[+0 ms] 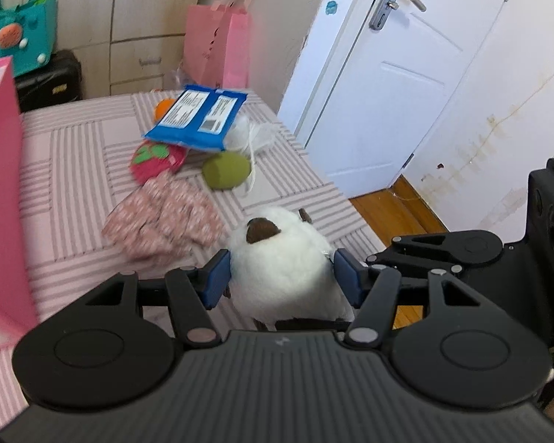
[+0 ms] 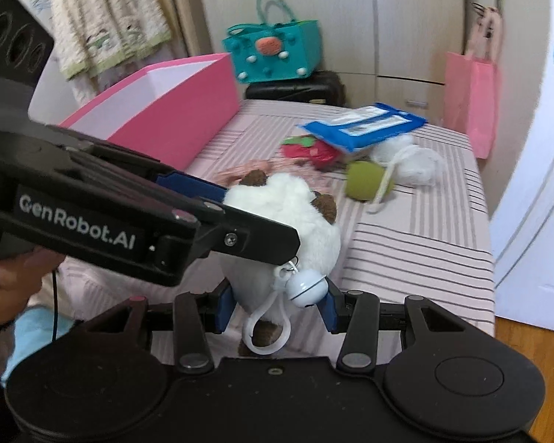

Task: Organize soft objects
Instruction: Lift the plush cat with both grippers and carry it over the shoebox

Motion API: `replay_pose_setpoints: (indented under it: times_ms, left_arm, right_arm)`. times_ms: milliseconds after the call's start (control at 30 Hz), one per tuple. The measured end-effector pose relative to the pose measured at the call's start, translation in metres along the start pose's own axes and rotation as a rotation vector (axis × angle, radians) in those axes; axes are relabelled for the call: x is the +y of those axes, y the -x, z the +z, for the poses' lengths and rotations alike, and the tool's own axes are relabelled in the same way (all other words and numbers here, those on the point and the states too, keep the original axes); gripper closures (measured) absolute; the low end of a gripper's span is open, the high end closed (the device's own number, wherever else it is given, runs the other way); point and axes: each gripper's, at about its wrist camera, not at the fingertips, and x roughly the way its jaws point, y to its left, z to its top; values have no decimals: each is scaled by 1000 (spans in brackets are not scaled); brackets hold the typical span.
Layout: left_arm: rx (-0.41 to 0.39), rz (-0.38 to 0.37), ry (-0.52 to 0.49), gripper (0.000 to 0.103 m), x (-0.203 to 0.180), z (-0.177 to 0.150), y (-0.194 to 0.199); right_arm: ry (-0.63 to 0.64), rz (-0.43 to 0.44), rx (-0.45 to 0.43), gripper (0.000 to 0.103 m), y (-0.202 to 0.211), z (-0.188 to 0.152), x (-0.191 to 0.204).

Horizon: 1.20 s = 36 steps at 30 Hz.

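a bed (image 1: 74, 155) with a pink striped cover is seen, and at its left edge a pink box (image 2: 173, 125) with an open top is stood. the rest of the soft things are gathered toward the bed's far right corner: a blue packet (image 1: 199, 118) is laid tilted on top of the heap, with a white fluffy item (image 2: 413, 164) beside it, a patterned pink cloth (image 1: 166, 221) spread nearer the middle, a red strawberry-shaped piece (image 1: 157, 158) partly tucked under the packet, and a green ball (image 1: 227, 170) just beside the white item. a white plush toy (image 1: 280, 269) with brown patches is held up over the bed's near right edge. it is pinched from two sides: the left gripper (image 1: 282, 277) is pressed onto its upper body, and the right gripper (image 2: 277, 304) is pressed onto its lower part. a small white bell (image 2: 306, 289) and a white loop are hung from the toy.
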Motion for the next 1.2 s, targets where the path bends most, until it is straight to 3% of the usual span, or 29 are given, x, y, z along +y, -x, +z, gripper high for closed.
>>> replay_pose_setpoints:
  times_ms: [333, 733, 1000, 1200]
  left_arm:
    - [58, 36, 136, 43, 28, -17, 65]
    - [24, 90, 261, 44, 66, -32, 148]
    - [-137, 168, 263, 43, 90, -25, 198]
    - [-282, 240, 249, 44, 122, -9, 210]
  right_arm:
    - [88, 129, 71, 51, 11, 19, 54]
    - [234, 242, 93, 51, 17, 55, 127]
    - [308, 288, 18, 51, 17, 98, 160]
    - [355, 302, -62, 51, -8, 137, 171]
